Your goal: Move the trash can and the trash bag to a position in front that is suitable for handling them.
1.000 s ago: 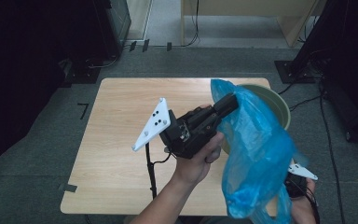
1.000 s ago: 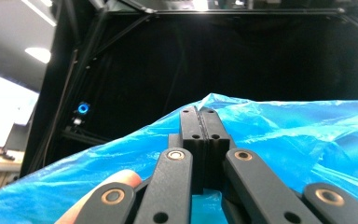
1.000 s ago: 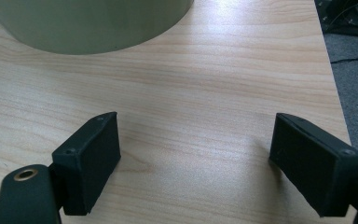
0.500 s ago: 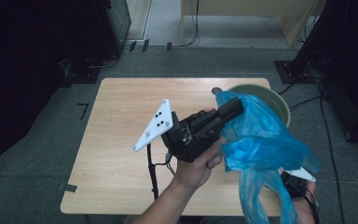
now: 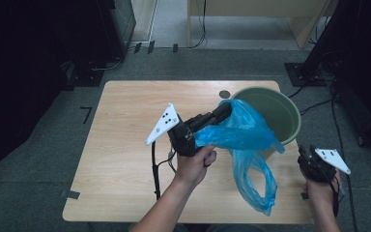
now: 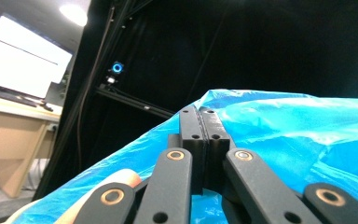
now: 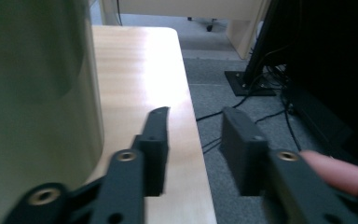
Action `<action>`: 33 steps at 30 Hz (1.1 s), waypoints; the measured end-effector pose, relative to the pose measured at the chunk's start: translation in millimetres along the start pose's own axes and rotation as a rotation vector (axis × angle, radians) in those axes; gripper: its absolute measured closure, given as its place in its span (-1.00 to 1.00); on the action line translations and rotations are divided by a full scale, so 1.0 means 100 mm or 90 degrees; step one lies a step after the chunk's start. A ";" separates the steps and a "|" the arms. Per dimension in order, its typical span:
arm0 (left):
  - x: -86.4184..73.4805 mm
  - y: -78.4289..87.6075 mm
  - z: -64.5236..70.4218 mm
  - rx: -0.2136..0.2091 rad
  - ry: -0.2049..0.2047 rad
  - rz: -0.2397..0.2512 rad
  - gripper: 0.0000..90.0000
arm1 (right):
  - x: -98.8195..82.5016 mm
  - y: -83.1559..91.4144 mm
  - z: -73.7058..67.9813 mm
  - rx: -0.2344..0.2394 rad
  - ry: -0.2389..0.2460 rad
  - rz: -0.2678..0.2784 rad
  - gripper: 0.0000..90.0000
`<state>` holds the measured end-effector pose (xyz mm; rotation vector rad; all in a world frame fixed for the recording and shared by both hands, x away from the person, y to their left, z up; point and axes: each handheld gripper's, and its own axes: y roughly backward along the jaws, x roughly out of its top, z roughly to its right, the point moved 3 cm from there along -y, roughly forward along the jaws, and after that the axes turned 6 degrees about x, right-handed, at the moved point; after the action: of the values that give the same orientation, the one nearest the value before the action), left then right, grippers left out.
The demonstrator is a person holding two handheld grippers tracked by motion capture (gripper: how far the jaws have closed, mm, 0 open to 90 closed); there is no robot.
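The blue plastic bag (image 5: 244,140) has sunk from the air, now draping off the green bucket (image 5: 282,113) rim onto the table (image 5: 121,159). The left gripper (image 5: 224,110) stays clamped on it. The right gripper (image 7: 193,135), near-right, has just been closing, nothing between its jaws

Item: your blue plastic bag (image 5: 244,140), thin, translucent, heavily crumpled. State: pinched at its upper edge, raised off the counter (image 5: 125,145). Pose: its upper part bunches beside the bin's rim, and a long open loop hangs down to the counter's near right edge.

Item: your green bin (image 5: 270,113), round, upright, open-topped, matte olive wall. Location: far right corner of the counter, touching the bag.
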<state>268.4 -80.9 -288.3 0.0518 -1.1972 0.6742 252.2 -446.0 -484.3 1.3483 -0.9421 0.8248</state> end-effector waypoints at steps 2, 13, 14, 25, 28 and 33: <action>0.01 0.01 -0.04 0.007 -0.005 -0.002 1.00 | 0.14 -0.19 0.01 0.023 -0.003 -0.002 0.63; 0.06 0.16 -0.15 0.039 -0.021 -0.006 1.00 | 0.39 -0.45 -0.18 0.163 -0.035 0.055 0.82; 0.07 0.18 -0.17 0.042 -0.021 -0.006 1.00 | 0.39 -0.44 -0.22 0.158 -0.022 0.056 0.83; 0.04 0.45 -0.55 0.116 -0.023 -0.025 1.00 | 0.37 -0.34 -0.60 0.225 0.038 0.056 0.82; 0.02 0.54 -0.65 0.135 -0.026 -0.030 1.00 | 0.38 -0.31 -0.71 0.239 0.040 0.062 0.83; -0.05 0.65 -0.82 0.161 -0.024 -0.047 1.00 | 0.37 -0.32 -0.85 0.262 0.032 0.066 0.83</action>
<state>303.5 0.5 -344.8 0.3194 -1.1345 0.7589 303.3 -365.3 -462.7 1.6310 -0.8354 1.1717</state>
